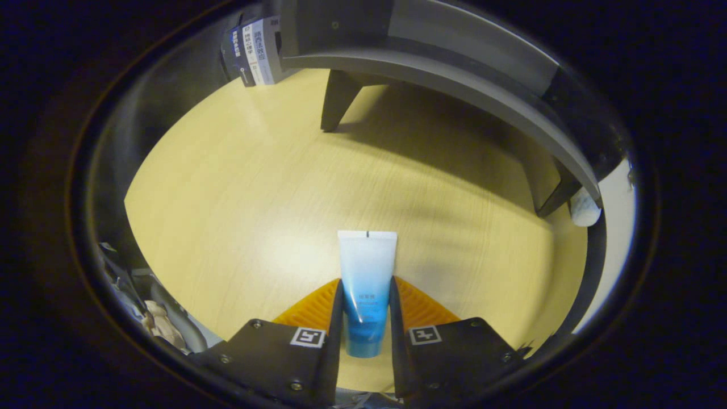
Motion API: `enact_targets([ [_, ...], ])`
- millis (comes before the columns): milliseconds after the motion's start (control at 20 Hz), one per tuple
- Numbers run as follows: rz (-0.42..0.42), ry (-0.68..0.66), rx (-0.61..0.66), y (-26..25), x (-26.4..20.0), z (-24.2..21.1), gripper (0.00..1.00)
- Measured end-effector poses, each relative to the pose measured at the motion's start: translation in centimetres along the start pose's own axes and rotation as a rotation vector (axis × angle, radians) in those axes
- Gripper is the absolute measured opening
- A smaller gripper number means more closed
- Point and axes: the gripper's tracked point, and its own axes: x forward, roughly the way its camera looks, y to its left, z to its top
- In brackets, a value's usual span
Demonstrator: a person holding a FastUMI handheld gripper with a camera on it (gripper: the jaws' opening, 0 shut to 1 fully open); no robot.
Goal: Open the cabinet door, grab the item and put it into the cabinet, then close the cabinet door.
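A blue-and-white tube (366,289) is held upright between both fingers of the gripper (366,309), which is closed against its sides and tilted downward over a pale wooden tabletop (238,193), beyond which a dark grey cabinet (454,74) on short legs is seen.
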Motion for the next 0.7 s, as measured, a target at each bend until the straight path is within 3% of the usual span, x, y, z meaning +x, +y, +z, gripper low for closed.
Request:
enact_targets([
  [200, 0.000, -0.164, 0.032, -0.2, -4.2, 2.7, 0.39],
  [350, 0.004, -0.328, 0.047, -0.8, -9.8, 5.8, 0.39],
  [700, -0.009, -0.754, 0.122, -5.0, -27.5, 15.8, 0.38],
])
